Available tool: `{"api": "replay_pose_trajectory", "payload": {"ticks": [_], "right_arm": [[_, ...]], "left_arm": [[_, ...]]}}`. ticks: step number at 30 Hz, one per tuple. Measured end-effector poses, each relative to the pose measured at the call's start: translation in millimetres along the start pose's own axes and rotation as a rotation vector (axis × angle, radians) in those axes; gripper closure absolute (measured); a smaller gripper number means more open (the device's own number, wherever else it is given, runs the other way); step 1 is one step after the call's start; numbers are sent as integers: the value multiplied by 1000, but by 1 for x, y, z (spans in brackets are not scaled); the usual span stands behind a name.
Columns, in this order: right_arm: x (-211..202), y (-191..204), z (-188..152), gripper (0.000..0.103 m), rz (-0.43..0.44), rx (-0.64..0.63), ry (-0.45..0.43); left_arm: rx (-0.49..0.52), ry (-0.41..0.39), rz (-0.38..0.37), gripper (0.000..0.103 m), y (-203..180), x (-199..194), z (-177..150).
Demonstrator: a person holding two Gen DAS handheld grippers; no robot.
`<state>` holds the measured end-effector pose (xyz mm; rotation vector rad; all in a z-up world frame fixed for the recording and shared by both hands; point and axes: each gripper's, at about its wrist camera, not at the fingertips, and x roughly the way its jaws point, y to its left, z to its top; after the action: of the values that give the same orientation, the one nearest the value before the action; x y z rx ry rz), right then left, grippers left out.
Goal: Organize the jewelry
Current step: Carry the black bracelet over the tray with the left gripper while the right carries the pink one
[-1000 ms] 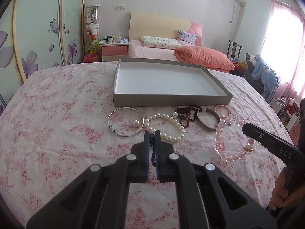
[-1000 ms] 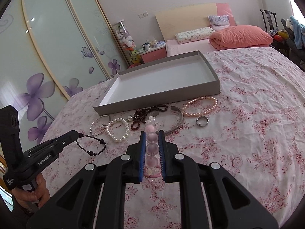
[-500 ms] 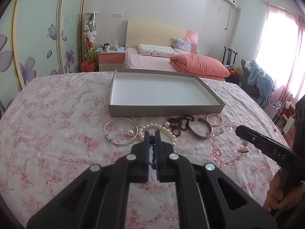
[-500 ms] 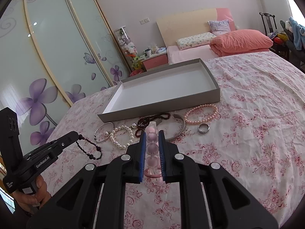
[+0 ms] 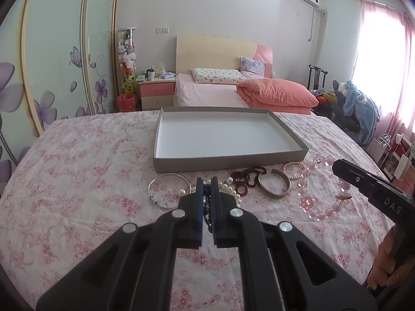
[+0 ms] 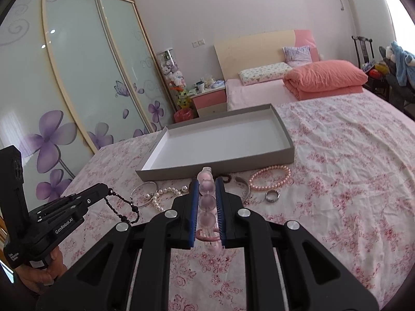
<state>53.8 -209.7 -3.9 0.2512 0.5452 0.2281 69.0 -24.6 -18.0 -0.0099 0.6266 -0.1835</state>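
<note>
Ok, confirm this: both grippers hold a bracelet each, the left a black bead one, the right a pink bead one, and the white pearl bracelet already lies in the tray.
Not quite. The white pearl bracelet lies on the bedspread in front of the tray, not in it; the right wrist view shows this. The left gripper does hold the black bead bracelet, the right gripper the pink bead bracelet.

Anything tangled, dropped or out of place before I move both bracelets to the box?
Nothing stands out. The left gripper holds the black bracelet, the right gripper the pink one, both hanging free. The box sits flat, and nothing is in it.
</note>
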Motion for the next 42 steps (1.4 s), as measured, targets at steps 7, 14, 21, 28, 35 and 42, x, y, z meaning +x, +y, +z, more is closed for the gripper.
{"api": "replay_pose_trajectory", "payload": {"ticks": [7,14,21,28,35,42], "right_arm": [[-2,11,25,89,-47,-83,-72],[7,12,56,89,-75,-124,-142],[34,0,86,89,-78,-97,-174],[88,-18,108,89,-76,-61,-140],[156,-41,119,89,-76,0,-38],[199,-51,117,89,-59,43,62]], "left_arm": [[45,-36,37,97,-11,0,22],[60,-85,56,97,-14,12,50],[46,-99,56,97,-5,48,82],[27,-65,51,97,4,103,114],[37,-32,63,97,5,163,129],[34,11,63,96,4,208,132]]}}
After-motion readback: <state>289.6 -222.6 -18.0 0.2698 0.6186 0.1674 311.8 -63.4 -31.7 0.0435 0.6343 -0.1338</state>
